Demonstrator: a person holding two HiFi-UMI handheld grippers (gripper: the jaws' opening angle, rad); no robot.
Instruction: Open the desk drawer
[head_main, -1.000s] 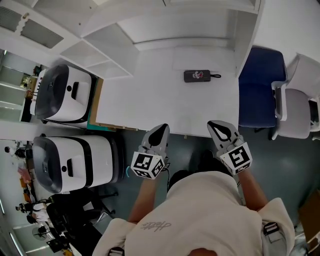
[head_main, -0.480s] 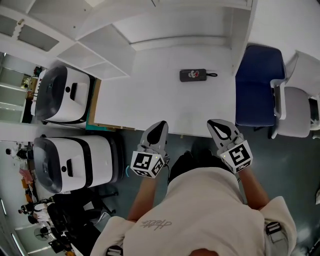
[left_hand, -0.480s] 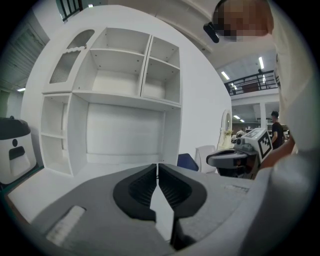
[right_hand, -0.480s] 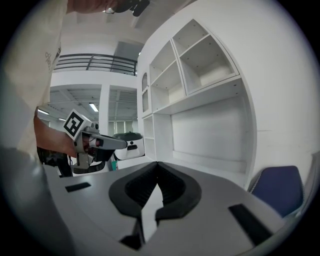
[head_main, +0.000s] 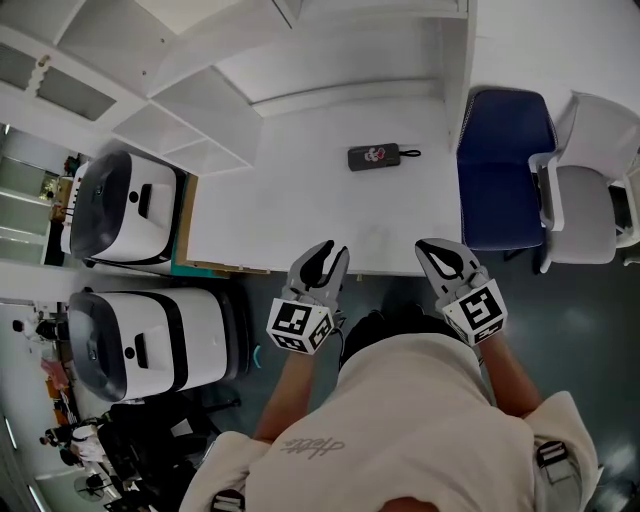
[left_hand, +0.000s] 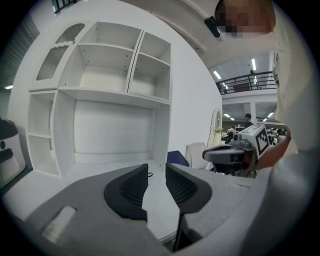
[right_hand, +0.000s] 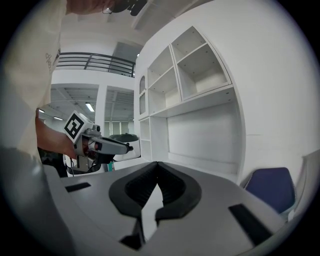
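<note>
White desk (head_main: 300, 200) set in a white shelved alcove, dark floor in front, seen from above.

Left tongs (head_main: 328, 252): held at the desk's near edge, tips pointing in over the top. Its own view shows the left tongs (left_hand: 156, 167) with jaws a narrow gap apart and nothing between them, only bare desktop beyond.

Right tongs (head_main: 437, 247): level with the left and well apart from it, also at the near edge. Its own view shows the right tongs (right_hand: 157, 165) with tips closed together, holding nothing.

Drawer: cannot make it out. From above only the desk's front edge (head_main: 300, 270) shows, running beneath both pairs of tongs. Whatever sits under that edge is hidden by the top and by the person's cream shirt (head_main: 400, 420).

Desktop otherwise: one small black case (head_main: 375, 157) with a short cord, lying toward the back, well ahead of both tongs. The stretch between it and the front edge is bare.

Edges and room:
- Back and left: open shelves (head_main: 170, 120) rise from the desk.
- Right: an upright white panel (head_main: 462, 130) closes that side, with a blue chair (head_main: 505, 170) just beyond and a pale chair (head_main: 590, 170) beside it.
- Left, off the desk: two white-and-black machines (head_main: 125, 195) (head_main: 150, 335), the nearer one close to the left arm.
- Front: the person stands tight against the desk.
</note>
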